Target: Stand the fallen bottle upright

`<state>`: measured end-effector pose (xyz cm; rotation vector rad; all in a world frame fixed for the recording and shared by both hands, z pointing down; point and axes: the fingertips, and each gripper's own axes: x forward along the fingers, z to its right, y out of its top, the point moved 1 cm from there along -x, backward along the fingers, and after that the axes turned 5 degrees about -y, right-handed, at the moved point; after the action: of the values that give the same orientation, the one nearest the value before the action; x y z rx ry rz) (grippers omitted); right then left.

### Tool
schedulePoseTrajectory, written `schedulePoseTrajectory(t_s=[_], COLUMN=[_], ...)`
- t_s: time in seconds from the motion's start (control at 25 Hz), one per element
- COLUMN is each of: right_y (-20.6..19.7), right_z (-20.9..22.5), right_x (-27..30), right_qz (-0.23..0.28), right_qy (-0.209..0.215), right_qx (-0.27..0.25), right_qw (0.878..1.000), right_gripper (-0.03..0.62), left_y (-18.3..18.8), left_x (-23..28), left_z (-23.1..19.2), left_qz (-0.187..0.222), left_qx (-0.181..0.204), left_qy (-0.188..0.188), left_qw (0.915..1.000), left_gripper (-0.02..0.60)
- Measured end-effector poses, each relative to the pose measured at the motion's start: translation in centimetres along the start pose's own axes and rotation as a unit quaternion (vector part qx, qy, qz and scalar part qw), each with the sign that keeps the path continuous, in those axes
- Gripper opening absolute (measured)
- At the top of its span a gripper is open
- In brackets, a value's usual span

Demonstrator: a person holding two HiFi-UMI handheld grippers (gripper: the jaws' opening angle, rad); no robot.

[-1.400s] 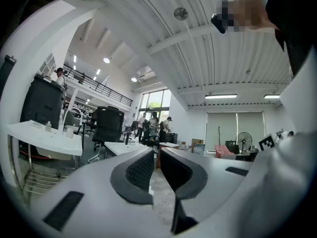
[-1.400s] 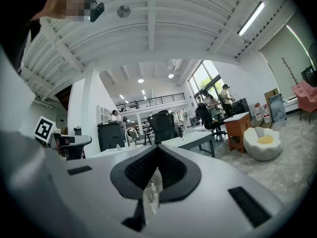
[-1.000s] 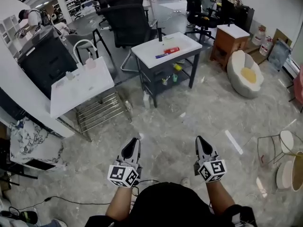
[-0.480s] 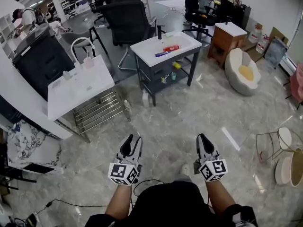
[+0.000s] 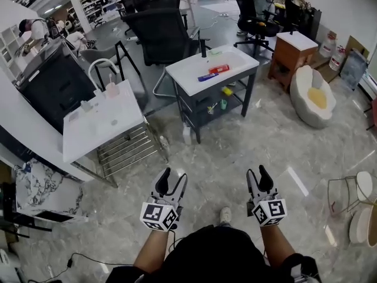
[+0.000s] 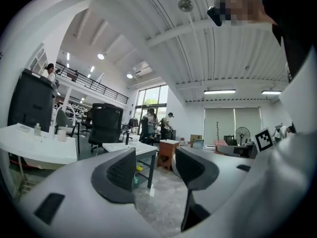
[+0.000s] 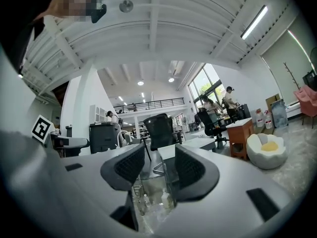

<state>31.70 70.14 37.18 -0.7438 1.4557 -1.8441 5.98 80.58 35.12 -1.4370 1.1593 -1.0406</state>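
Observation:
A dark-framed table with a white top [image 5: 194, 84] stands across the marble floor ahead. On it lie a red bottle-like item [image 5: 219, 69] and a blue item [image 5: 207, 76], both flat, with a slim dark bottle [image 5: 203, 47] upright behind them. My left gripper [image 5: 172, 178] and right gripper [image 5: 258, 174] are held level, low in the head view and far short of the table. The jaws of both are opening with nothing between them. The table top [image 6: 130, 148] shows beyond the left gripper [image 6: 156, 165]. In the right gripper view only floor and furniture show beyond the right gripper [image 7: 159, 165].
A white table [image 5: 100, 119] with small bottles stands left over a wire rack [image 5: 126, 143]. Black office chairs [image 5: 159, 31] stand behind the task table, and a white bottle [image 5: 187, 133] stands on the floor at its leg. A wooden cabinet [image 5: 291, 55], round white seat [image 5: 312, 96] and stools [image 5: 353, 199] stand right.
Both grippers' jaws have gone from shut to open. Both hands have moved forward over the floor, and the view has shifted slightly.

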Motion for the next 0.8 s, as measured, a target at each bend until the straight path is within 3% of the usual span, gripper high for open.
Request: schedulePoseTrajectory(t_s=[0.44,0.8], right_y=[1.6,1.0], right_z=[8.6,14.0], right_x=[8.8,11.7], right_qz=[-0.002,-0.022], right_qy=[0.025,0.003], right_qx=[0.026,0.035], right_qw=[0.999,0.999], right_gripper=[0.184,0.184], left_y=[0.5,-0.5], left_x=[12.9,18.1], left_z=[0.4,-0.5], left_qz=[-0.011,-0.028], left_qx=[0.006,0.007], left_qy=[0.004,0.011], left_qw=[0.9999,0.9995], left_gripper=[0.279,0.279])
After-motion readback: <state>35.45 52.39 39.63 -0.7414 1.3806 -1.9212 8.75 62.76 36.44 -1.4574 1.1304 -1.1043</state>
